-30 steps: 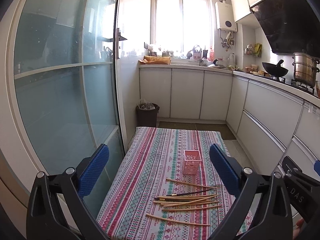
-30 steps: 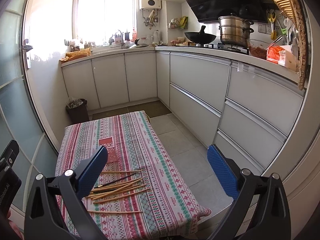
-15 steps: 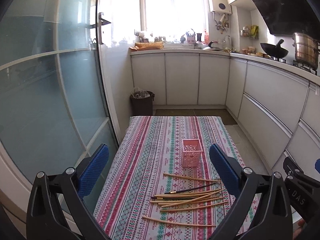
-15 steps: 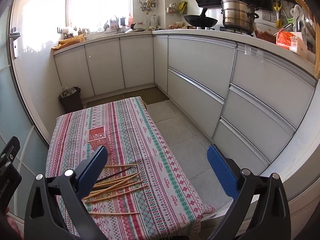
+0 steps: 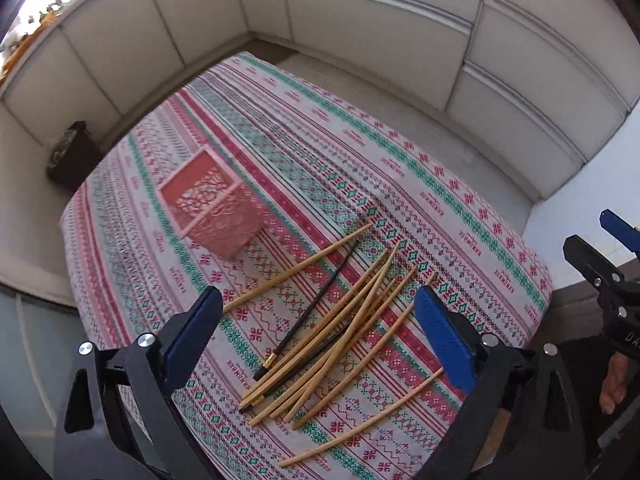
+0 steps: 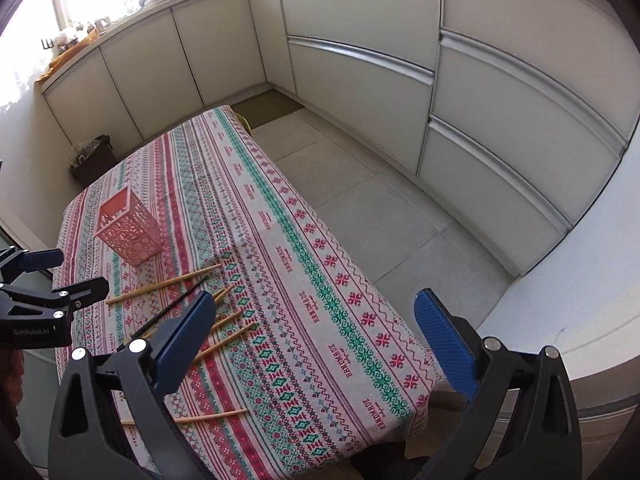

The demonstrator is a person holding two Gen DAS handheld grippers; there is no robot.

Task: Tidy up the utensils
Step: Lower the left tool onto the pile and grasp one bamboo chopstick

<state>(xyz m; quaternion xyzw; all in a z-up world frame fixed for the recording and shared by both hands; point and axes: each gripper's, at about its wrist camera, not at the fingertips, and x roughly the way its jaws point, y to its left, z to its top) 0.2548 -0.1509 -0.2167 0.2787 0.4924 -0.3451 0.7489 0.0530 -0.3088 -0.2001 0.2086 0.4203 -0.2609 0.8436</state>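
Note:
Several bamboo chopsticks [image 5: 352,324] and a thin black one [image 5: 316,304] lie loose on the patterned tablecloth [image 5: 360,152]. A pink lattice holder [image 5: 212,210] stands upright beyond them; it also shows in the right wrist view [image 6: 130,232], with chopsticks [image 6: 164,284] in front of it. My left gripper [image 5: 318,334] is open and empty, hovering above the pile. My right gripper [image 6: 314,338] is open and empty, above the table's right part; its left finger hides part of the pile.
White kitchen cabinets [image 6: 360,60] run along the far and right sides. A dark bin [image 6: 94,158] stands on the floor beyond the table. Grey tiled floor [image 6: 380,200] lies to the table's right. The left gripper shows at the left edge [image 6: 40,292].
Both grippers have tilted down and moved in over the table; the chopsticks and holder now look much closer. Nothing on the table has moved.

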